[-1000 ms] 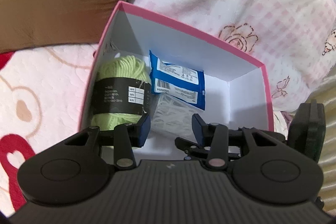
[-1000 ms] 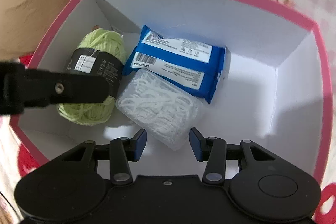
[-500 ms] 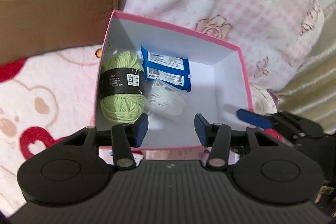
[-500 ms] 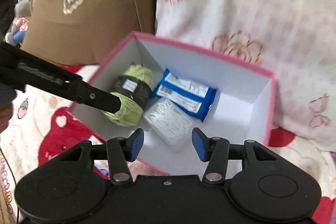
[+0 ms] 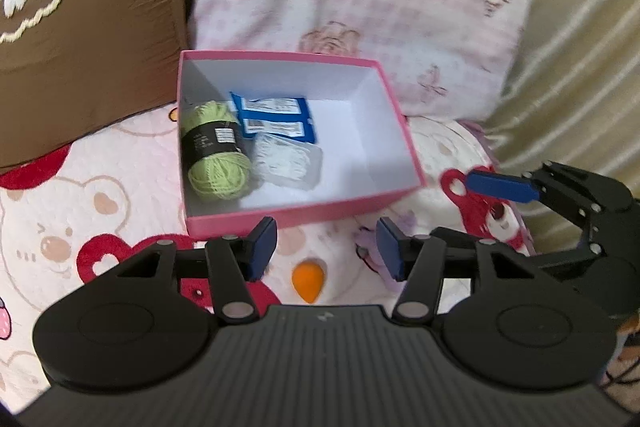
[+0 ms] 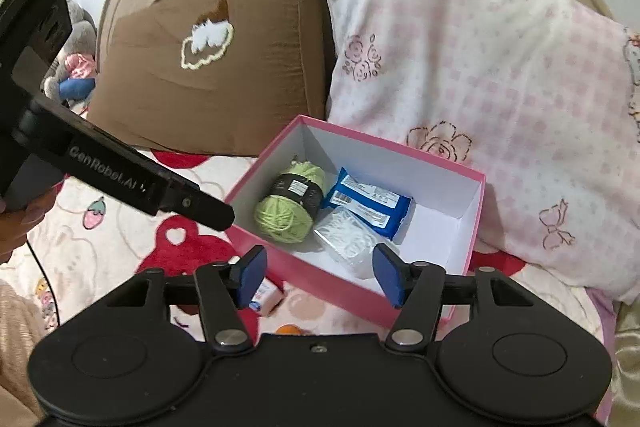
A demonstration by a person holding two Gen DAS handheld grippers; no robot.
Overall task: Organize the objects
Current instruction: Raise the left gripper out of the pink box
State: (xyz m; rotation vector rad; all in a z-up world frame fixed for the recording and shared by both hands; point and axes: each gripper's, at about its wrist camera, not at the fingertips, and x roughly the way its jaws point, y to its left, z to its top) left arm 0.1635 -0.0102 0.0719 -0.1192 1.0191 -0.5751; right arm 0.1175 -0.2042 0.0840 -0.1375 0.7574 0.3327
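Pink box (image 5: 304, 215), white inside, on a cartoon-bear bedspread (image 5: 60, 227).
Lime-green yarn (image 5: 216, 163) with black band, blue packet (image 5: 276, 115), brown pillow (image 6: 208, 79), pink-checked rose-print pillow (image 6: 480, 87).

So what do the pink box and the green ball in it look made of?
Pink box: probably cardboard, matte pink outside, plain white inside, with thin straight walls and crisp folded corners. Green ball: yarn, judging by its wound fuzzy strands; its black band looks like a paper label.

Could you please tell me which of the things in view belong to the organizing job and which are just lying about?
Part of the job:
pink box
green yarn ball
blue packet
clear floss pick case
small white packet beside the box

Just lying about:
brown pillow
pink checked pillow
cartoon bedspread
stuffed toy
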